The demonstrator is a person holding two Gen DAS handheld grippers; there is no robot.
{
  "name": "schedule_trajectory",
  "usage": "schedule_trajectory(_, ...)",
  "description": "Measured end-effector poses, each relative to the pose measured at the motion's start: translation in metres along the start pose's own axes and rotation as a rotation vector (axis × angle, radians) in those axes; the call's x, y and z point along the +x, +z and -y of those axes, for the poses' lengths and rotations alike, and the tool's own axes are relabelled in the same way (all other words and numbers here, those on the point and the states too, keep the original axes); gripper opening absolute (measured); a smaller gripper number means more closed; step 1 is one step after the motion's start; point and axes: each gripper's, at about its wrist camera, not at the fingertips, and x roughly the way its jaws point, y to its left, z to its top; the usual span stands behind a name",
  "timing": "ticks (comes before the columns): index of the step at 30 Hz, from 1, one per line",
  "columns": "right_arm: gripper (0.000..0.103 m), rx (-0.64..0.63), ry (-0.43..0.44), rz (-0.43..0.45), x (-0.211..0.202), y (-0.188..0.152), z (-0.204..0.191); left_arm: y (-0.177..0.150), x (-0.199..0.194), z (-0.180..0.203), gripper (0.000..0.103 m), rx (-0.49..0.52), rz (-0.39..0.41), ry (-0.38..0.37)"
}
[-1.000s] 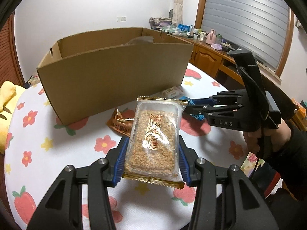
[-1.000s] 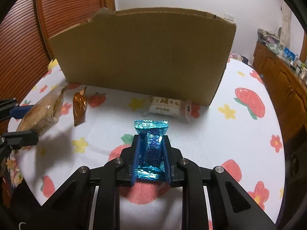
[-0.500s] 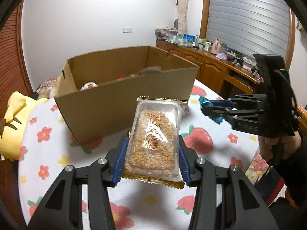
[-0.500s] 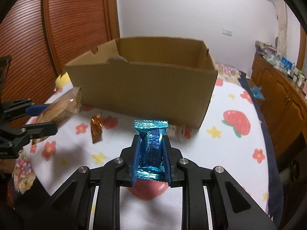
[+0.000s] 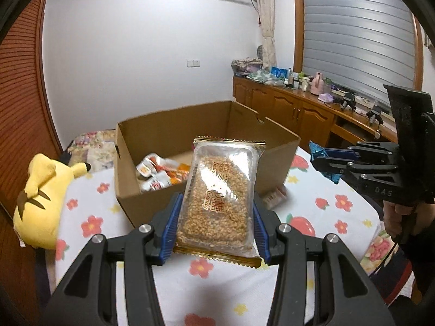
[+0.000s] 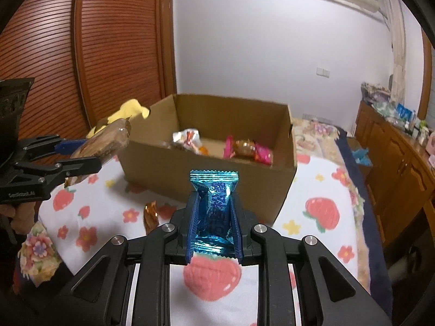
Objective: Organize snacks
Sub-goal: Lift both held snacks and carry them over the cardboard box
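In the left wrist view, my left gripper sits at the bottom centre, its blue pads clamped on the two long sides of a clear sesame bar packet. Behind it, mid-frame, the cardboard box stands open on the flowered tablecloth, and I see several wrapped snacks lying inside at its left end. One small packet lies on the cloth just beside the box's near right corner. The right gripper shows at the right edge, shut on a blue wrapper.

In the right wrist view, my right gripper is at lower centre, pinched narrow on the blue candy wrapper. The box fills the middle, with pink and orange sweets inside. A brown candy lies on the cloth, left of centre.

I judge the job partly done: some snacks are boxed, two are held above the table and not yet dropped in, and at least two remain loose on the cloth.
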Motion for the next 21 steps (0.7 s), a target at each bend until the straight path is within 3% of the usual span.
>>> schedule_trajectory(8,0.020,-0.019,0.004,0.036,0.013,0.027,0.005,0.025,0.016,-0.016,0.047,0.005,0.011,0.029)
schedule_trajectory(21,0.020,-0.026,0.029,0.020,0.066,0.055,0.021,0.040,0.056,-0.040,0.047,-0.009,-0.019,0.061)
